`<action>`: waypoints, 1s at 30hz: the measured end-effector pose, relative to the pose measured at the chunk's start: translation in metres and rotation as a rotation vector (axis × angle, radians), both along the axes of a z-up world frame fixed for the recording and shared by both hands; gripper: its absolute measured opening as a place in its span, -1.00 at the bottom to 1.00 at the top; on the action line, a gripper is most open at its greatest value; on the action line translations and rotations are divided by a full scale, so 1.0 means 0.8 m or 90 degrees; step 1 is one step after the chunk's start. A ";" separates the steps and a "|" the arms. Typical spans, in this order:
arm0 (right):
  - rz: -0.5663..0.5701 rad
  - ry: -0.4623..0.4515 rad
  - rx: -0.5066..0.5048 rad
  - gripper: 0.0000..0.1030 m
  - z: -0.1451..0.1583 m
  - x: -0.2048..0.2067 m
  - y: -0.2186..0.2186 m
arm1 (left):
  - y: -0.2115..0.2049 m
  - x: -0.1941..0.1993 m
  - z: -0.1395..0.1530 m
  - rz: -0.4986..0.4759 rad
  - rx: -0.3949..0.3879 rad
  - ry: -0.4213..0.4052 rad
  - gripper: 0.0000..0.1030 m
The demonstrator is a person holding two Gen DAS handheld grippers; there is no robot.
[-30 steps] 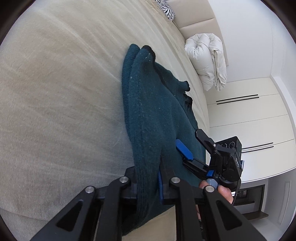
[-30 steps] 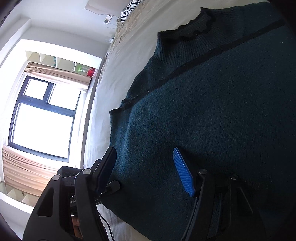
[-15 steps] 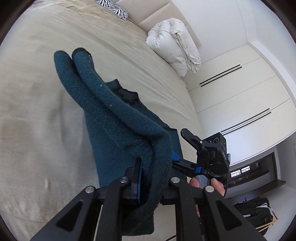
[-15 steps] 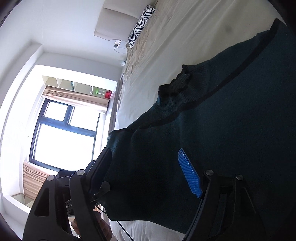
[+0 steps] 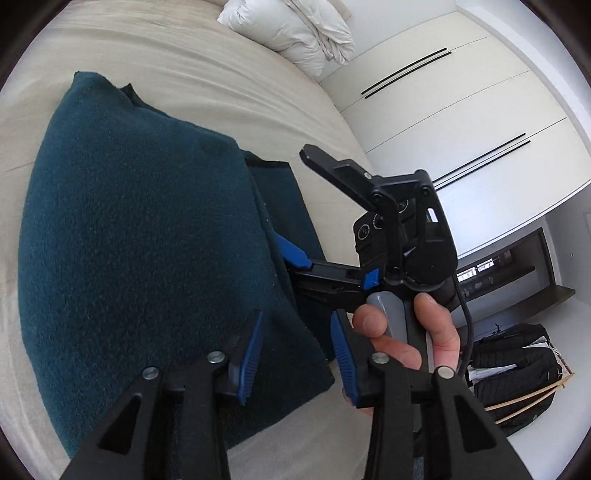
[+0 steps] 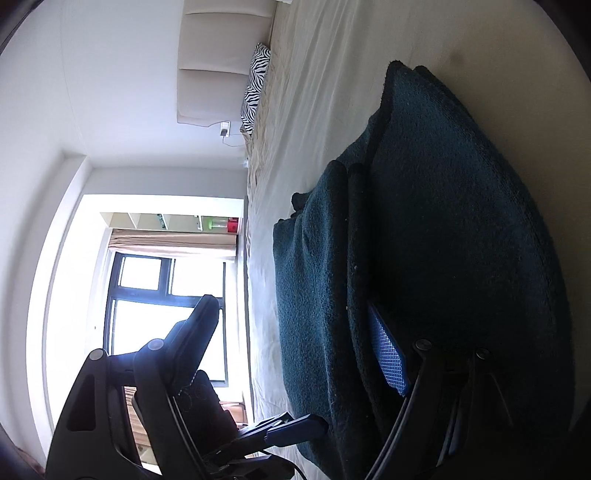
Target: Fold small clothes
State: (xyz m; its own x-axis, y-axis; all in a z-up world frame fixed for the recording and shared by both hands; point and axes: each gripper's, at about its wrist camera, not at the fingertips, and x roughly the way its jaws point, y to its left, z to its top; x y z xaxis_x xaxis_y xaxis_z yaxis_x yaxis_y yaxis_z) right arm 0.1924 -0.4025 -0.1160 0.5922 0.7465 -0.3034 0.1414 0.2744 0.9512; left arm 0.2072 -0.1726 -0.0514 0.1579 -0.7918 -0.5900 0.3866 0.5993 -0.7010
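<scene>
A dark teal knitted sweater (image 5: 147,240) lies folded over on the beige bed (image 5: 207,70). My left gripper (image 5: 297,358) hovers at its near right corner; its jaws are opening and the blue pads (image 5: 249,356) stand off the fabric that lies between them. A hand (image 5: 402,332) holds my right gripper (image 5: 306,206) at the sweater's right edge, its jaws opening wide. In the right wrist view the sweater (image 6: 461,240) shows as stacked layers, and the right gripper (image 6: 291,347) has its blue pad (image 6: 388,362) tucked against a fold while the other finger is in the air.
A rolled white duvet (image 5: 295,33) lies at the far end of the bed. White wardrobe doors (image 5: 461,122) stand to the right, with dark bags (image 5: 509,369) on the floor below. A zebra pillow (image 6: 255,88) and a bright window (image 6: 166,295) are across the room.
The left gripper carried the pinched sweater edge over to the right, laid it on the garment and let go. The right gripper swung along and opened wider.
</scene>
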 end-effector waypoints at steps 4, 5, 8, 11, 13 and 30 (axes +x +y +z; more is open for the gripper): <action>0.023 0.003 -0.048 0.52 0.008 0.011 0.003 | 0.047 -0.011 0.020 0.032 -0.007 -0.046 -0.02; 0.031 0.003 -0.067 0.53 0.012 0.013 0.006 | 0.058 -0.014 0.022 0.039 -0.002 -0.056 -0.01; 0.067 0.022 -0.154 0.45 0.018 0.020 0.021 | 0.077 -0.016 0.013 0.054 0.010 -0.051 -0.01; 0.098 0.051 -0.240 -0.09 0.020 0.031 0.041 | 0.083 -0.018 0.001 0.065 0.007 -0.031 -0.01; 0.107 0.064 -0.303 -0.54 0.022 0.036 0.046 | 0.086 -0.023 -0.002 0.062 0.005 -0.028 -0.01; 0.063 0.056 -0.395 -0.75 0.077 0.021 -0.070 | 0.048 -0.024 0.020 0.028 0.016 -0.067 0.02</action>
State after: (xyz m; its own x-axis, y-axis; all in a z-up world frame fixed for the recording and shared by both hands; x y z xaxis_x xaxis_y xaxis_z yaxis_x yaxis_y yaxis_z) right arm 0.2093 -0.4583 -0.0543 0.4830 0.4653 -0.7417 0.1575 0.7871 0.5964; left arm 0.1884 -0.1343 -0.0351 0.2543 -0.7681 -0.5877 0.4302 0.6341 -0.6426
